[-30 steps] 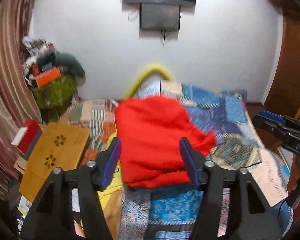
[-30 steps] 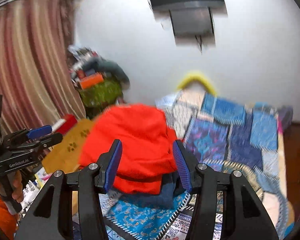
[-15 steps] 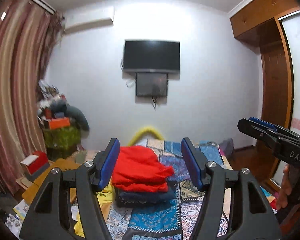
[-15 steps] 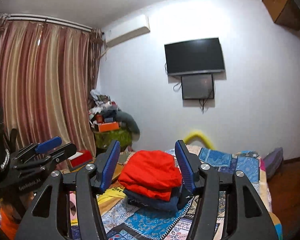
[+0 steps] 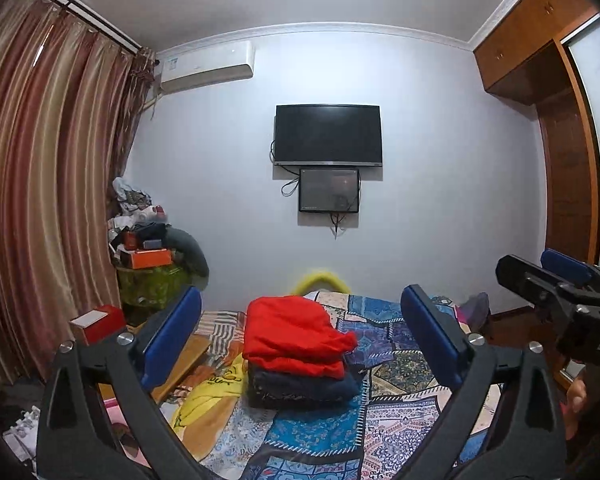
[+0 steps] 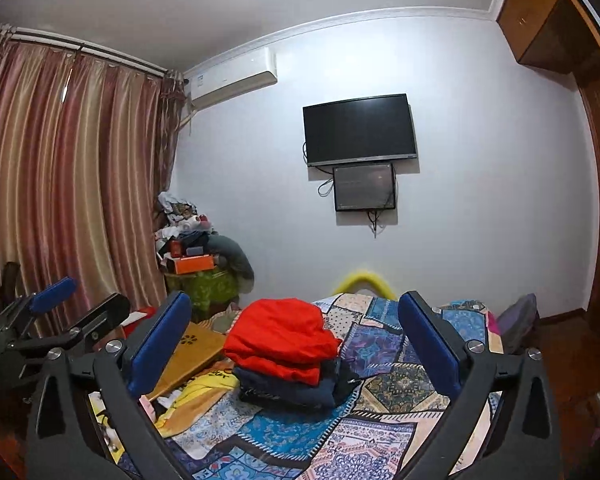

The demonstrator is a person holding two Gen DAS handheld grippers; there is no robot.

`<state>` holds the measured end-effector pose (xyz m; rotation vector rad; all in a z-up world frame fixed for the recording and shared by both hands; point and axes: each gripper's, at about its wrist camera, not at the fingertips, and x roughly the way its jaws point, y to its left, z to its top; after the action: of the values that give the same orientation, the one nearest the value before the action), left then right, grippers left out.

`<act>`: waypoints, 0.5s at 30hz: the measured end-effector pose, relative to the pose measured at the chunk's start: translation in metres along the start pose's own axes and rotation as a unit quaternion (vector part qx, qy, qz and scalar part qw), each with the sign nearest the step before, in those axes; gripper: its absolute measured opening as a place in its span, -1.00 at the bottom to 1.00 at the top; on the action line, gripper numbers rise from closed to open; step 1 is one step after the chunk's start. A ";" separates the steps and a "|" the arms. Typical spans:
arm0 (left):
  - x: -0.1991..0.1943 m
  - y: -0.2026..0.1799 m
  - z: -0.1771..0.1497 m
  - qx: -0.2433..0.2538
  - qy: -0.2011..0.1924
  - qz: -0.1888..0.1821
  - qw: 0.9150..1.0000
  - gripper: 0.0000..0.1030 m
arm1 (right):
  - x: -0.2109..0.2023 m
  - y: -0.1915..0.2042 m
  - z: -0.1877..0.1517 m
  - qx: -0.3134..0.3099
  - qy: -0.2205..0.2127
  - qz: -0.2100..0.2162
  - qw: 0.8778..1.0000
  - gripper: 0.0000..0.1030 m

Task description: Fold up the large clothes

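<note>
A folded red garment (image 5: pixel 296 332) is seen stacked on a folded dark garment (image 5: pixel 300 388) on the patchwork-covered bed (image 5: pixel 400 376), while the left gripper (image 5: pixel 300 344) and right gripper (image 6: pixel 296 346) are opening, fingers spread wide, nothing held between them.

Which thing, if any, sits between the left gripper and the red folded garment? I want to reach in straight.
Nothing visible does. The left gripper, jaws opening with nothing between them, faces the red garment atop a dark folded one across bare patchwork quilt. The yellow cloth lies off to the left.
</note>
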<state>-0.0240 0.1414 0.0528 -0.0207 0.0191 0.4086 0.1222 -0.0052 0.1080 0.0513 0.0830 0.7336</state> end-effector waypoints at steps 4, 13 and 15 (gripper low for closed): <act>0.003 0.001 0.000 -0.004 0.004 0.001 1.000 0.97 | -0.002 -0.003 -0.005 0.003 0.005 -0.002 1.000 0.99; 0.003 -0.002 -0.008 -0.010 0.011 -0.002 1.000 0.97 | -0.010 -0.008 -0.014 0.009 0.010 -0.002 1.000 1.00; 0.005 -0.002 -0.009 -0.013 0.014 -0.004 1.000 0.97 | -0.011 -0.009 -0.015 0.010 0.012 0.000 1.000 0.99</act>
<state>-0.0184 0.1416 0.0439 -0.0514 0.0410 0.4015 0.1188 -0.0185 0.0932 0.0616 0.1132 0.7338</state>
